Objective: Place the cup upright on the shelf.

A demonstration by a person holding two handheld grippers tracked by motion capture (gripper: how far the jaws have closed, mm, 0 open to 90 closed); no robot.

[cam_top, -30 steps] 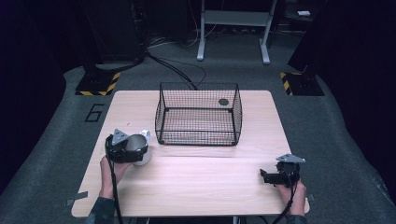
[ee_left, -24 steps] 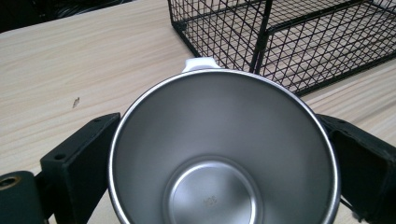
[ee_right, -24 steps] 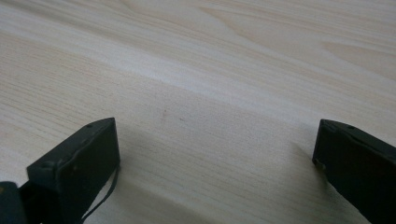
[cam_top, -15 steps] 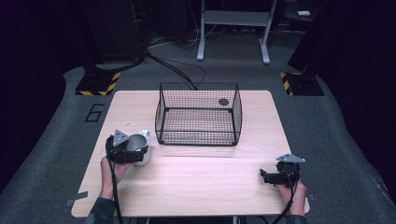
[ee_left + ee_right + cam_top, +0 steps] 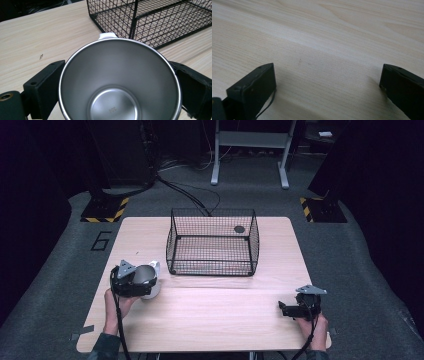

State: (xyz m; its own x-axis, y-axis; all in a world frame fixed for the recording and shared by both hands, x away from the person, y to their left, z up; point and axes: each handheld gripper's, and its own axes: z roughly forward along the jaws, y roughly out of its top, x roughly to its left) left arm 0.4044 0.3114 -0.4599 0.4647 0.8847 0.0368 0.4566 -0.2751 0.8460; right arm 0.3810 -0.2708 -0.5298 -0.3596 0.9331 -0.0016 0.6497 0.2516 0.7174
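Steel cup (image 5: 120, 82) sits between the jaws of the left gripper (image 5: 134, 281), at the table's (image 5: 210, 320) 9 o'clock side in the high view. Both black jaws press its outer wall, one on each flank, so the left gripper is clamped on the cup. Cup mouth faces the gripper camera; inside bare metal, nothing in it. White handle (image 5: 107, 36) points away from the hand, toward the wire basket (image 5: 212, 242).

Key relation: basket lies at about 1 o'clock from the cup in the high view, near but apart, its near left corner closest. In the left gripper view the basket's corner post stands just past the handle. Cup's long axis runs roughly along the gripper's reach, tipped toward the camera; exact tilt hard to judge. Cannot tell whether the base touches the wood.

Right gripper (image 5: 300, 307) at 5 o'clock, well apart from cup and basket, jaws spread wide with nothing between them, low over bare wood.

Judgement: left hand is the working one; likely next move carries the cup up and over the basket's near rim. Risk: handle catching the wire
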